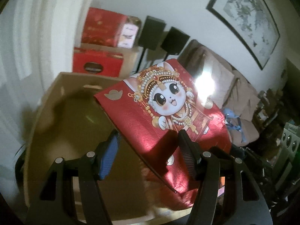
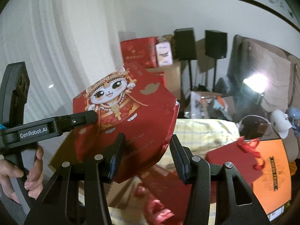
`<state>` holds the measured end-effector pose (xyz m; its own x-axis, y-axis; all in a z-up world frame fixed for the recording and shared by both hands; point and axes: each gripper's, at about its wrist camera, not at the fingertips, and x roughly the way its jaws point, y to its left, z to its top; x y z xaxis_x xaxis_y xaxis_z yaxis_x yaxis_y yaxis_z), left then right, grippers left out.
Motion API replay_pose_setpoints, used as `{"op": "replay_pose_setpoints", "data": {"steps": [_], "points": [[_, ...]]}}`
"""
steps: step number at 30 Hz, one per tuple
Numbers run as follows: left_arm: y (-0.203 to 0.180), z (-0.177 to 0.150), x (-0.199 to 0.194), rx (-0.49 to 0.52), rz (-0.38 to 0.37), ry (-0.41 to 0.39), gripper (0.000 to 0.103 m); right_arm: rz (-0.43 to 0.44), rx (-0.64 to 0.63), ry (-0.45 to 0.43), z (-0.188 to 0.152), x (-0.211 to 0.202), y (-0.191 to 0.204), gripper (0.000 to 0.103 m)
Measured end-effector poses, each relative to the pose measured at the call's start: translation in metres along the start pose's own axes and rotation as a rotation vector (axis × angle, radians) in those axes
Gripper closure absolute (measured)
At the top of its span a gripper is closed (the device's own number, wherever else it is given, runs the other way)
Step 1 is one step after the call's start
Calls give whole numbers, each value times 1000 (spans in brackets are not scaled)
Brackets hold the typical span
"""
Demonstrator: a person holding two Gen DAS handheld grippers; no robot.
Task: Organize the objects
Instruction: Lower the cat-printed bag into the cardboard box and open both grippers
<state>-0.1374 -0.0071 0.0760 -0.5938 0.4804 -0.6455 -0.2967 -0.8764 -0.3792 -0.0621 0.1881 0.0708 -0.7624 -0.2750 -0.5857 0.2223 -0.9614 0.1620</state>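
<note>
Both my tongs clamp the red cat-printed gift box (image 1: pixel 165 116), left tongs (image 1: pixel 148 150) and right tongs (image 2: pixel 146 155) at opposite edges, carrying it above the open cardboard box (image 1: pixel 61 112). It looks light, glossy, slippery cardboard; I'd grip edges, gently.

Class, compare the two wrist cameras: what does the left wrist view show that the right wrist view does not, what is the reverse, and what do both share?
Only the left wrist view shows the open brown cardboard box lying below the bag, and most of the framed ink painting on the wall.

Only the right wrist view shows the orange flat gift box, the yellow checked cloth, the person's hand and the left gripper from the side.

Both show the red cat-print gift bag, held by both grippers, and two black speakers on stands.
</note>
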Motion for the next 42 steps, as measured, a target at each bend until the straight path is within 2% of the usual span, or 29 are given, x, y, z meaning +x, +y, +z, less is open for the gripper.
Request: {"op": "replay_pose_setpoints", "data": {"steps": [5, 14, 24, 26, 28, 34, 37, 40, 42], "points": [[33, -14, -9, -29, 49, 6, 44, 57, -19, 35, -6, 20, 21, 53], [76, -62, -22, -92, 133, 21, 44, 129, -109, 123, -29, 60, 58, 53], [109, -105, -7, -173, 125, 95, 43, 179, -185, 212, -50, 99, 80, 53], [114, -111, -3, -184, 124, 108, 44, 184, -209, 219, -53, 106, 83, 56], [114, -115, -6, -169, 132, 103, 44, 204, -224, 241, -56, 112, 87, 61], [119, -114, -18, -180, 115, 91, 44, 196, -239, 250, -59, 115, 90, 62], [122, -109, -23, -177, 138, 78, 40, 188, -247, 230, -57, 109, 91, 62], [124, -103, -29, -169, 176, 54, 31, 188, -251, 216, -55, 101, 91, 61], [125, -100, -31, -161, 204, 36, 19, 188, -247, 204, -54, 95, 91, 56]]}}
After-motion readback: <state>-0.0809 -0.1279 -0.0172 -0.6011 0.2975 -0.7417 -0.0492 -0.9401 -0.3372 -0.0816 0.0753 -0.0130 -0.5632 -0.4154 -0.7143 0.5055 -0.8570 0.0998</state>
